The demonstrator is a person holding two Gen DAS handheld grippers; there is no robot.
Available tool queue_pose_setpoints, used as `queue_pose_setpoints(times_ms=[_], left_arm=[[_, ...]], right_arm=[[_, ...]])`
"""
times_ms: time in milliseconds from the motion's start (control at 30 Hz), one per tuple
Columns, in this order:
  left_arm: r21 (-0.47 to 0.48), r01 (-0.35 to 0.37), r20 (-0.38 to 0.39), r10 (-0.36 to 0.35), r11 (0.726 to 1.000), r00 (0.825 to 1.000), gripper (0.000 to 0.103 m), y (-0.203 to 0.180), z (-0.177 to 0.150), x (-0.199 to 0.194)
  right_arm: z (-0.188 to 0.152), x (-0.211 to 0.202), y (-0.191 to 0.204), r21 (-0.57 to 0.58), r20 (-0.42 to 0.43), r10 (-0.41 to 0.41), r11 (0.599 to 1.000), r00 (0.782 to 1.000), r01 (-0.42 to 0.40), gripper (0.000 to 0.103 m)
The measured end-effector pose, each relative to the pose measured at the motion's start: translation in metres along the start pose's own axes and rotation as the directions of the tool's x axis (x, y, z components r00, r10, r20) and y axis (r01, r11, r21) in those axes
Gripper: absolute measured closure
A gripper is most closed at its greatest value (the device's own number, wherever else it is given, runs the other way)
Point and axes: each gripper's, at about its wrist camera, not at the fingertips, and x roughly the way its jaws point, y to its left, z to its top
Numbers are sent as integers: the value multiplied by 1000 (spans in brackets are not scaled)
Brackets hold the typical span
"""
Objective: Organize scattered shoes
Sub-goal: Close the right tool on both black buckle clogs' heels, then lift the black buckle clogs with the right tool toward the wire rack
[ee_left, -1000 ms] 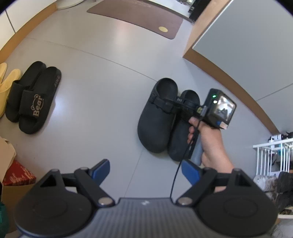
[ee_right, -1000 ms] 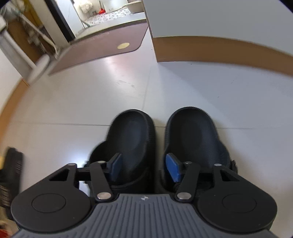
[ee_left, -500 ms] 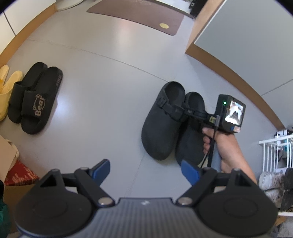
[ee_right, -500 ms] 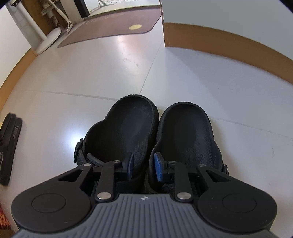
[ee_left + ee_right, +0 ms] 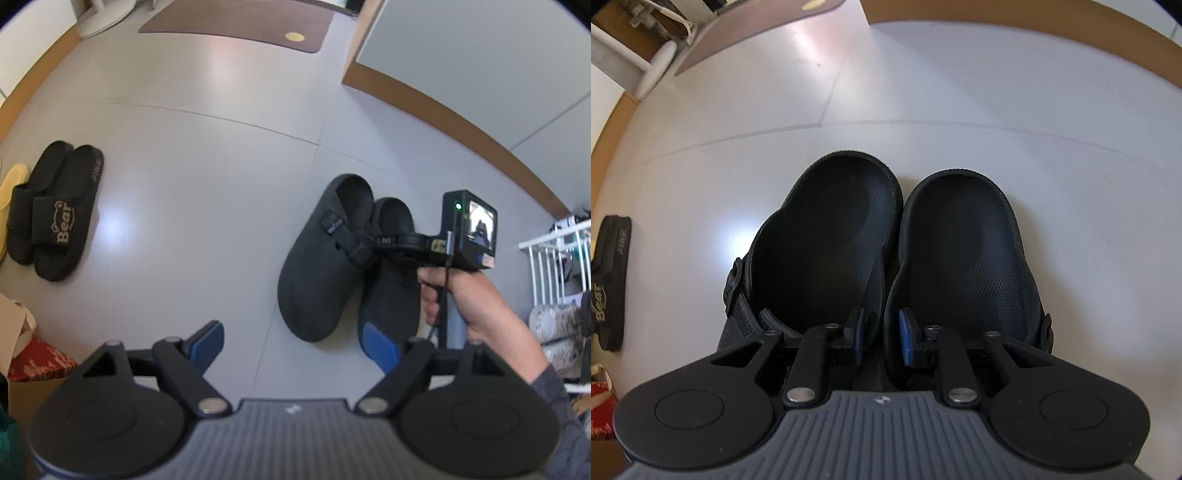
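Two black clogs lie side by side on the pale floor, the left clog and the right clog touching along their inner walls. My right gripper points down over their heel ends, its jaws closing tight with the blue pads pressing those two inner walls together. From the left wrist view the same pair sits right of centre, and a hand holds the right gripper over it. My left gripper hangs open above bare floor, nearer than the clogs, with nothing between its fingers.
A pair of black "Bear" slides lies at the left, with a yellow slipper beside it. A brown mat is at the back. A wall with wooden skirting runs behind the clogs. A white rack stands at the right.
The right gripper's jaws have gone from apart inside the two clogs to pinched on their adjoining walls. The hand and gripper have shifted right and lower in the left view.
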Motion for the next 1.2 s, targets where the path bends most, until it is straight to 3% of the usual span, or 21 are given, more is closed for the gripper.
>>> queue_pose_setpoints(times_ms=[567, 800, 1000, 1200], left_arm=[[114, 33, -66, -25, 993, 998, 19, -13, -15, 16], [147, 4, -145, 17, 989, 989, 19, -5, -22, 42], [155, 12, -156, 13, 988, 988, 19, -3, -15, 51], [184, 24, -162, 7, 983, 987, 18, -10, -13, 54]], right_arm=[[-71, -26, -50, 105, -170, -69, 991, 983, 88, 81], [-101, -33, -77, 203, -221, 18, 979, 975, 28, 79], [-109, -32, -83, 128, -338, 68, 991, 939, -26, 65], [-107, -21, -77, 98, -431, 31, 995, 902, 12, 61]])
